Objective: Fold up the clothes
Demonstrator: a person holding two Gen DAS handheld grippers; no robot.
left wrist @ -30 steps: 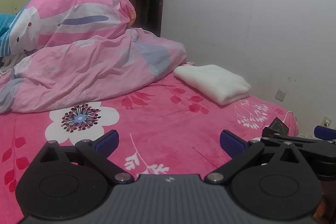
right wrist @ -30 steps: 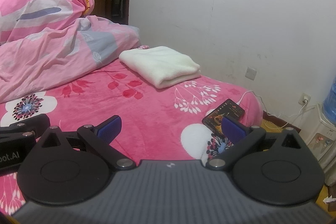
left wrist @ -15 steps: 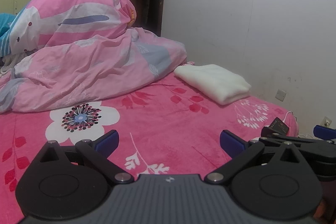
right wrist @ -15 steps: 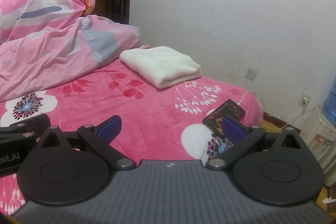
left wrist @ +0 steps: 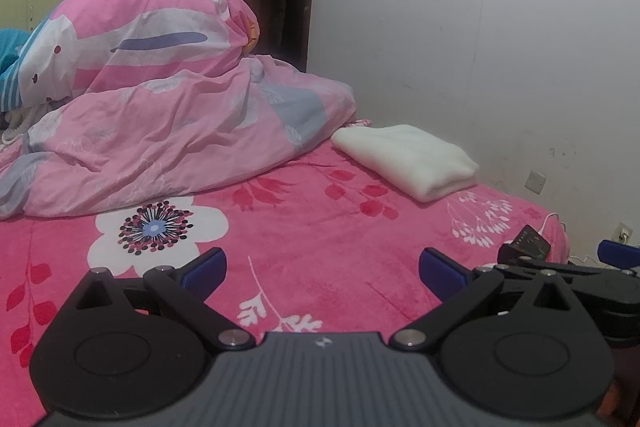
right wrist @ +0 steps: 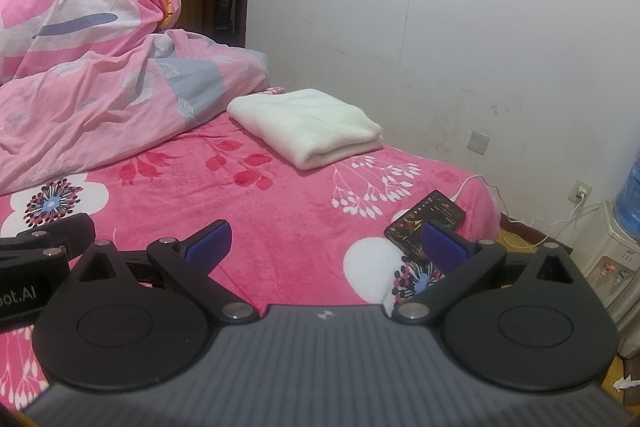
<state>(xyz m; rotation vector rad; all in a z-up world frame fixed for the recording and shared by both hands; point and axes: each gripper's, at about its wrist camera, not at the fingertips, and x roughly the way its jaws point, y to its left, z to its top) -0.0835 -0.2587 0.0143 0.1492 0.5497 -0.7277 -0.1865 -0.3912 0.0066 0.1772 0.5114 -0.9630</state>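
Grippers, left [left wrist: 322, 265] and right [right wrist: 326, 241], are still hovering, fingers wide, nothing changing; white cloth [right wrist: 306, 125] lying folded already.

The left gripper [left wrist: 322, 269] has a grey ribbed housing with a small pale logo at 12 o'clock on its top edge. Two black round discs flank it at 9 and 3 o'clock, each bearing a black angled link arm pinned by silver screws. The fingers [left wrist: 204, 271] end in ribbed blue pads. The right gripper [right wrist: 324, 245] is built alike; white lettering ending "ot.AI" marks the left gripper's black side at 9 o'clock in its view.
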